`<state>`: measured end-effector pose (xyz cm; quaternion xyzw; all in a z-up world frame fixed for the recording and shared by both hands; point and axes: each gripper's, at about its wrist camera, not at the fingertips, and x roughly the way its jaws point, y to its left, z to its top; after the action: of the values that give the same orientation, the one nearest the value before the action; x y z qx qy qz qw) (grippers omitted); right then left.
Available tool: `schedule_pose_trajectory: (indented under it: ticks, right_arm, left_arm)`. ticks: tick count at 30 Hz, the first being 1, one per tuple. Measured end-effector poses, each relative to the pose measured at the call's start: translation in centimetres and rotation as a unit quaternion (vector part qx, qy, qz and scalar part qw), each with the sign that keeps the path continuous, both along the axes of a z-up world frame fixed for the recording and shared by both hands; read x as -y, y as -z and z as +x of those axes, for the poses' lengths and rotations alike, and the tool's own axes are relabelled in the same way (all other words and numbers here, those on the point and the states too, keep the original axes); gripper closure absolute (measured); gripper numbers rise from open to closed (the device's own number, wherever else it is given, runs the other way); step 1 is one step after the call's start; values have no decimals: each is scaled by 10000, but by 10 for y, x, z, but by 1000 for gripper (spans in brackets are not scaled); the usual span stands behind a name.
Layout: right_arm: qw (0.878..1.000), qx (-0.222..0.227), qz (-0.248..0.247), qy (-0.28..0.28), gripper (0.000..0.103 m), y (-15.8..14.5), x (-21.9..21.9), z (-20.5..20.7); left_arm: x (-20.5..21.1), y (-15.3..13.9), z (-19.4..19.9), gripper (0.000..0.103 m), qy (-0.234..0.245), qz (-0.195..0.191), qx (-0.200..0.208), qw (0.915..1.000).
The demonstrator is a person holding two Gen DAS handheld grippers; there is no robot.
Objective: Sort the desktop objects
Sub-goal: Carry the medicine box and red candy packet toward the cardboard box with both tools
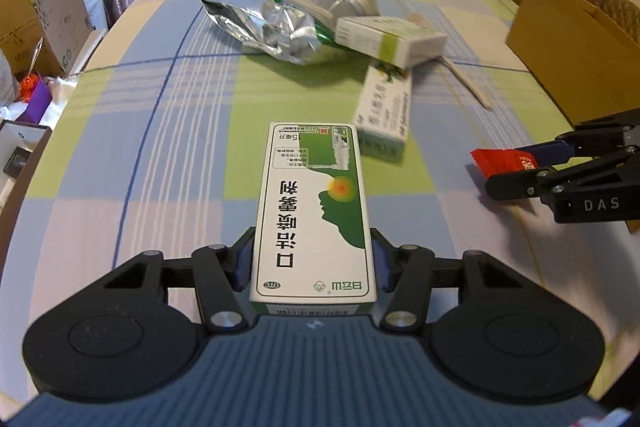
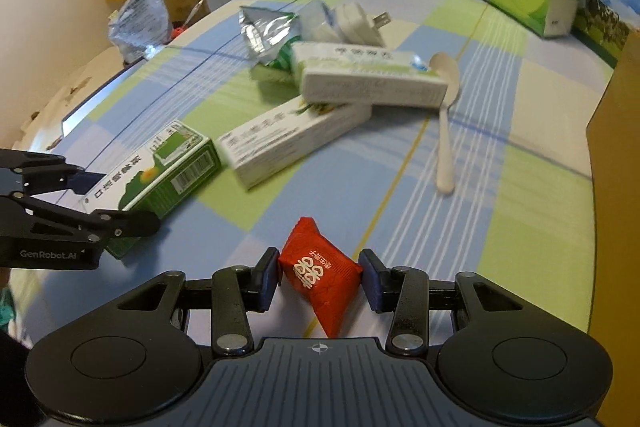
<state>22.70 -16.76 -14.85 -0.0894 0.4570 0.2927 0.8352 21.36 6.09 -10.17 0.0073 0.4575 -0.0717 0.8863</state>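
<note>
Green-and-white medicine box (image 1: 314, 215) sits clamped between the pads of the left gripper (image 1: 313, 263), lying flat over the checked tablecloth (image 1: 160, 147). Just beyond its far end lies a long white carton (image 1: 384, 115), with a foil bag (image 1: 264, 27) farther back. To the box's right, the right gripper (image 2: 320, 277) pinches a red candy packet (image 2: 320, 275).
</note>
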Motion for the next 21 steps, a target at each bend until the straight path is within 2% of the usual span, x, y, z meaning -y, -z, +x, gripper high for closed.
schedule_pose_trajectory:
  ticks: [4, 6, 8, 9, 14, 21]
  right_arm:
    - [9998, 61, -123, -130, 62, 5, -4, -11]
    - [9997, 94, -155, -135, 54, 8, -3, -11]
    - [9996, 120, -197, -140, 45, 10, -2, -10]
    - [9996, 126, -208, -145, 44, 11, -2, -10]
    - [9992, 164, -323, -164, 44, 11, -2, -10]
    - [9994, 97, -287, 143, 44, 10, 3, -10]
  left_arm:
    - [2, 3, -5, 52, 85, 66, 79, 9999]
    - [-1, 4, -3, 49, 42, 8, 133, 9999]
    - [-3, 5, 0, 40, -52, -87, 141, 9998]
    - [-4, 5, 2, 38, -86, -133, 151, 9998]
    - [-2, 6, 6, 37, -88, -149, 179, 9997]
    - [2, 8, 9, 37, -89, -111, 216, 9997]
